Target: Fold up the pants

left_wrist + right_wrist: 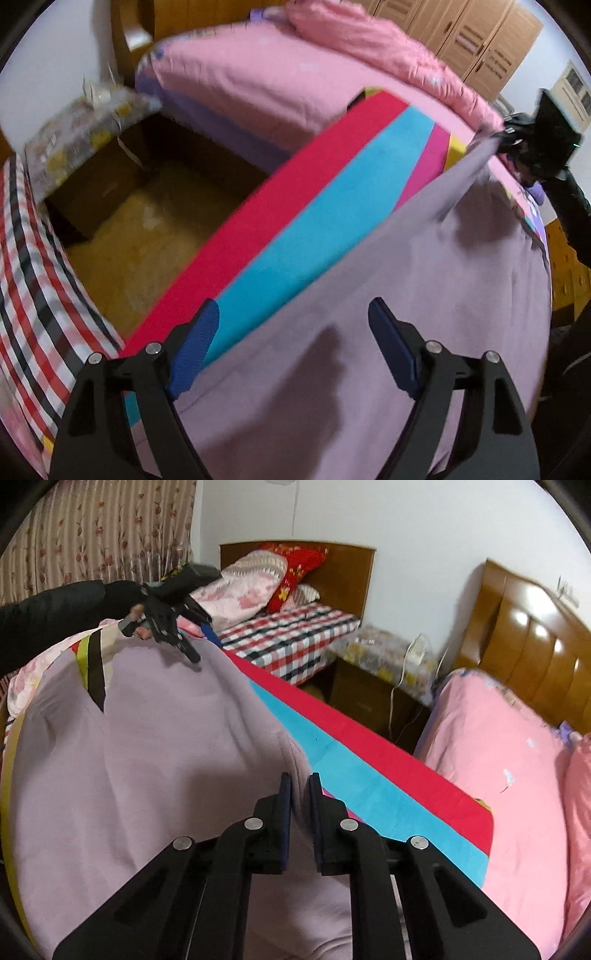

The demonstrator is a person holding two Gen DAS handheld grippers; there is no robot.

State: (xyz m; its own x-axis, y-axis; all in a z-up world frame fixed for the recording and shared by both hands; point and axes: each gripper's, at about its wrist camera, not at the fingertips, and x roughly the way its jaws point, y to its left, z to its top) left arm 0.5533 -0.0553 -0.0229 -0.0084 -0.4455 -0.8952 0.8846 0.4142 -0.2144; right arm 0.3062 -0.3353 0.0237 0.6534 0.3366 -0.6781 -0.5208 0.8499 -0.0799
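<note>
Pale lilac fleece pants [140, 760] lie spread flat across a striped mat [369, 775] of red, turquoise and magenta bands, which sits on a bed with a pink cover [498, 775]. The right gripper [300, 779] has its two blue-padded jaws drawn close together, pinching a raised ridge of the pants' edge between them, right where the lilac cloth meets the turquoise band. From the left wrist camera, the left gripper [295, 314] hovers over the opposite end of the same pants [424, 295] with its jaws wide apart and nothing between the pads; the lilac cloth lies below and ahead of it, and the edge against the turquoise stripe runs under its left finger [199, 343]. Far ahead of the left gripper, the right gripper [498, 138] shows at the distant corner of the garment, lifting the cloth there into a small peak. From the right wrist view, the left gripper [188, 651] appears at the far end, held by a hand [142, 624] in a black sleeve [55, 616], fingers pointing down at the fabric. Beyond the mat stand a bedside cabinet [369, 686] and a second bed with a checked sheet [288, 642].
</note>
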